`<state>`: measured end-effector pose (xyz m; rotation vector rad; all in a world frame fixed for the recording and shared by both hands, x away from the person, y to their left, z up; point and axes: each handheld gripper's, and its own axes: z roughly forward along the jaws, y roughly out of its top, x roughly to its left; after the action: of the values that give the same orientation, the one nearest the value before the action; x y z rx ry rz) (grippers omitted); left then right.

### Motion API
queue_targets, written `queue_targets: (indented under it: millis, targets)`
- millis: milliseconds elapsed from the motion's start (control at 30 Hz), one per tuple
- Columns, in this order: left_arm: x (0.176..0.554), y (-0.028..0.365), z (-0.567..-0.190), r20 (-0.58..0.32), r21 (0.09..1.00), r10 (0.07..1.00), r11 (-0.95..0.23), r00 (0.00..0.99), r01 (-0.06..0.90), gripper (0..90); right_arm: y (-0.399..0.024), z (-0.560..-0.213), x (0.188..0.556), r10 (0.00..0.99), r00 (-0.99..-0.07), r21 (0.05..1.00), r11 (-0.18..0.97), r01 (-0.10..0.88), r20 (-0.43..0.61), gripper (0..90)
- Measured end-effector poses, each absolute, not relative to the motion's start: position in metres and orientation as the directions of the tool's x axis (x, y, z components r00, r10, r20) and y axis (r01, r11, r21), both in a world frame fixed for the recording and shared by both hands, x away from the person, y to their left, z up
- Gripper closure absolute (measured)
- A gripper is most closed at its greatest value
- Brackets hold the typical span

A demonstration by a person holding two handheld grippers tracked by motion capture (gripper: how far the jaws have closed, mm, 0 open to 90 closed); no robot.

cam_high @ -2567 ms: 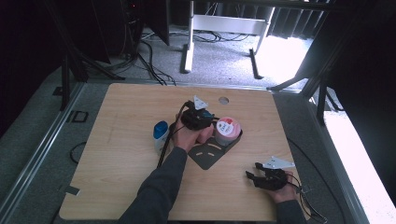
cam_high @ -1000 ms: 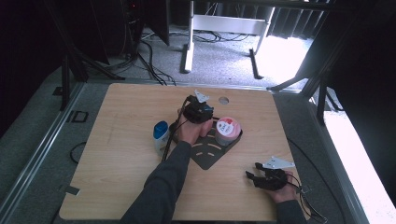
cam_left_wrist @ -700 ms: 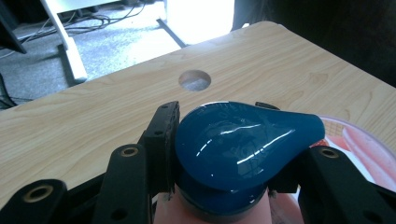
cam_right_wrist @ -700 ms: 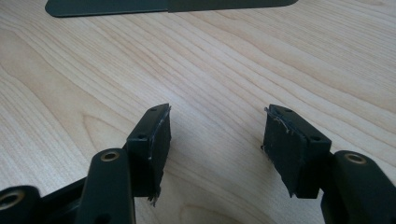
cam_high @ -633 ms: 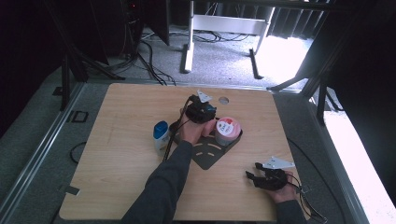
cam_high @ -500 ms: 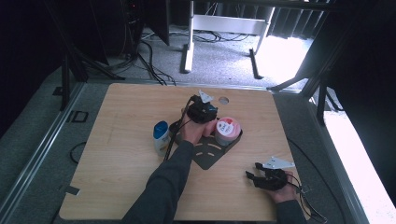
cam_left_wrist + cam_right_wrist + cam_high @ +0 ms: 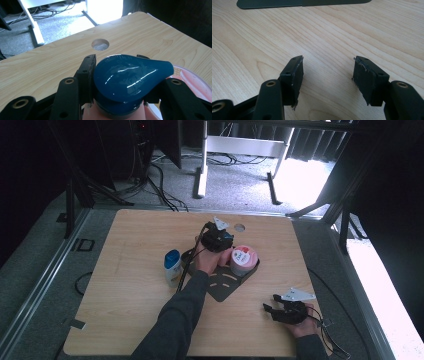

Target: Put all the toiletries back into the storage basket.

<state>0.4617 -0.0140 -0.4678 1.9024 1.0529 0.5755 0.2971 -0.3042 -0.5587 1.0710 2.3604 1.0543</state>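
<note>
two fingers [image 7: 85, 75] of the left gripper [image 7: 120, 82] clamp the blue cap [image 7: 127, 75], which could slip sideways into the pink tub [image 7: 192, 82]; the right gripper [image 7: 327, 75] rests wide, empty, on the counter [image 7: 337, 30].

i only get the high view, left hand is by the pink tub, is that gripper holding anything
Observer: Yes. The left gripper view shows the left gripper closed on a bottle's blue cap.
Operator: is the tub in the way
Observer: The pink tub sits just beside that cap, at the right edge of the left gripper view.
Operator: and the right one
Observer: The right gripper is open with nothing between its jaws, above bare table.
</note>
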Motion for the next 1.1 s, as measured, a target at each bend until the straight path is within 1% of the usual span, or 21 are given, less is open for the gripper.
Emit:
queue_targets:
  millis: [267, 667, 700, 767, 833, 933, 1100]
  targets:
    - [0.461, -0.015, -0.469, 0.005, 0.853, 0.841, -0.286, 0.541, 0.437, 53.0, -0.304, -0.559, 0.297, 0.752, -0.659, 0.747, 0.442, 0.497, -0.007, 41.0]
    - [0.455, -0.017, -0.472, 0.026, 0.859, 0.854, -0.285, 0.52, 0.425, 52.1, -0.304, -0.559, 0.297, 0.752, -0.659, 0.747, 0.442, 0.497, -0.007, 41.0]
    - [0.454, -0.018, -0.473, 0.032, 0.857, 0.855, -0.289, 0.517, 0.426, 51.7, -0.304, -0.559, 0.297, 0.752, -0.659, 0.747, 0.442, 0.496, -0.007, 41.0]
    - [0.452, -0.018, -0.475, 0.037, 0.855, 0.855, -0.295, 0.518, 0.427, 46.2, -0.304, -0.559, 0.297, 0.752, -0.659, 0.747, 0.442, 0.497, -0.007, 41.0]
    - [0.45, -0.018, -0.476, 0.039, 0.858, 0.855, -0.294, 0.517, 0.421, 44.4, -0.304, -0.559, 0.297, 0.752, -0.659, 0.747, 0.442, 0.497, -0.007, 40.9]
    - [0.449, -0.016, -0.479, 0.015, 0.856, 0.858, -0.277, 0.514, 0.437, 41.9, -0.304, -0.559, 0.297, 0.752, -0.659, 0.747, 0.443, 0.496, -0.007, 40.9]
    - [0.446, -0.013, -0.48, 0.0, 0.86, 0.856, -0.264, 0.517, 0.438, 40.0, -0.304, -0.559, 0.297, 0.752, -0.66, 0.747, 0.443, 0.496, -0.007, 40.9]
